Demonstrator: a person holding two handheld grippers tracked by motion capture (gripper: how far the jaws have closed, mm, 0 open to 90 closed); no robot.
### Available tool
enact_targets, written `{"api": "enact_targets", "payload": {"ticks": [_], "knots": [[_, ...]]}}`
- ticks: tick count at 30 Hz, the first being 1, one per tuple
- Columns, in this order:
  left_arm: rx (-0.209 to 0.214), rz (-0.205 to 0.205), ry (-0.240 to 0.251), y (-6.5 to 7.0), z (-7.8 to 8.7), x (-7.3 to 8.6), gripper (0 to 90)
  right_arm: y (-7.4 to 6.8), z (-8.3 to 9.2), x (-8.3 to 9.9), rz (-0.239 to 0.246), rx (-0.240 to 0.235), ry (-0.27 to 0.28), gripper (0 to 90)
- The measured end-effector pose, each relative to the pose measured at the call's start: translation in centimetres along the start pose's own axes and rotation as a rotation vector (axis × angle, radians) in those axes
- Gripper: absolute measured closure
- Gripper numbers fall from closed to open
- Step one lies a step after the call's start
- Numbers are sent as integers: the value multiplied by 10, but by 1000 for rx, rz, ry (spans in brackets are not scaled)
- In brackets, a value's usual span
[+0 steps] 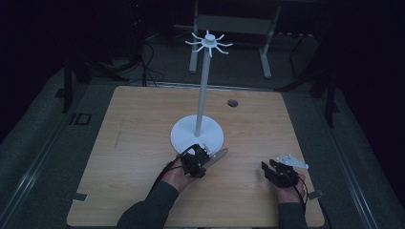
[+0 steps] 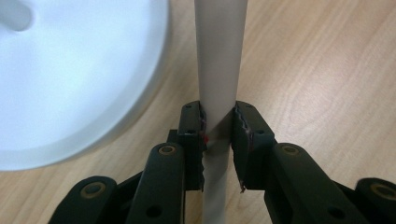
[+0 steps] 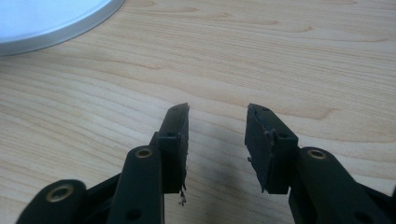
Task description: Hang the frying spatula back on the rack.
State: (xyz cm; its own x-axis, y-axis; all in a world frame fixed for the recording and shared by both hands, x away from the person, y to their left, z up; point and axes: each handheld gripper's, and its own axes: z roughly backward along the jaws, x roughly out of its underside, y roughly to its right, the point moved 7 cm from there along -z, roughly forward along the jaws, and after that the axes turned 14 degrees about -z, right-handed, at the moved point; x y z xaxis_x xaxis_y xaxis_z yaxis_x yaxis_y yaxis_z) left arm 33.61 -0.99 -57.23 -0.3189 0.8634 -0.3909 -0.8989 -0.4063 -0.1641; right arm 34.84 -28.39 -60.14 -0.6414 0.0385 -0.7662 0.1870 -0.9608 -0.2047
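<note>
Between the clamped left claw (image 2: 218,135) pads, a grey strip (image 2: 219,70); right claw (image 3: 217,140) apart

left tool (image 1: 206,153): near centre, jaws clamped on a grey strip (image 2: 218,70), pointing far-right.
right tool (image 1: 268,168): near right, jaws apart, nothing between them, pointing left.

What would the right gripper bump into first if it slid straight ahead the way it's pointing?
Probably nothing soon. The right gripper is open over bare table, and the wood ahead looks free. The stand's white base lies off to its left, likely outside its line, though depth is hard to judge.
</note>
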Motion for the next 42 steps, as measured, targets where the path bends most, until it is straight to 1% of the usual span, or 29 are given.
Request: {"api": "enact_targets", "payload": {"ticks": [4,6,11,14,18,19,20,21,22,25,31,34,39,42], "knots": [[-20,26,45,-1,6,1,748,0,0,0,4,2,-1,592],[-30,29,63,-2,9,1,747,0,-1,0,4,4,0,592],[-75,78,151,-6,24,-1,747,0,-1,0,5,4,0,591],[-103,120,207,-8,32,-2,747,0,-1,1,5,5,0,590],[-135,166,264,-14,43,-2,747,0,-1,1,6,7,-2,590],[-144,174,279,-16,45,-2,747,0,-1,1,5,6,-1,590],[-144,174,279,-16,45,-2,747,0,-1,1,6,7,-1,590],[-164,192,307,-18,51,-2,747,0,-1,1,4,7,-2,590],[-178,199,319,-19,54,-2,747,0,-1,1,4,7,-2,590],[-213,212,362,-22,62,-3,747,0,-1,1,6,7,-2,589],[-295,219,450,-24,77,-6,747,0,-1,1,9,7,-1,589],[-326,219,477,-26,83,-8,747,-1,-1,1,9,8,-3,590],[-349,223,495,-32,90,-11,747,-1,-1,1,8,8,-4,590],[-368,238,516,-35,93,-13,747,0,-1,1,9,7,-3,589]]}}
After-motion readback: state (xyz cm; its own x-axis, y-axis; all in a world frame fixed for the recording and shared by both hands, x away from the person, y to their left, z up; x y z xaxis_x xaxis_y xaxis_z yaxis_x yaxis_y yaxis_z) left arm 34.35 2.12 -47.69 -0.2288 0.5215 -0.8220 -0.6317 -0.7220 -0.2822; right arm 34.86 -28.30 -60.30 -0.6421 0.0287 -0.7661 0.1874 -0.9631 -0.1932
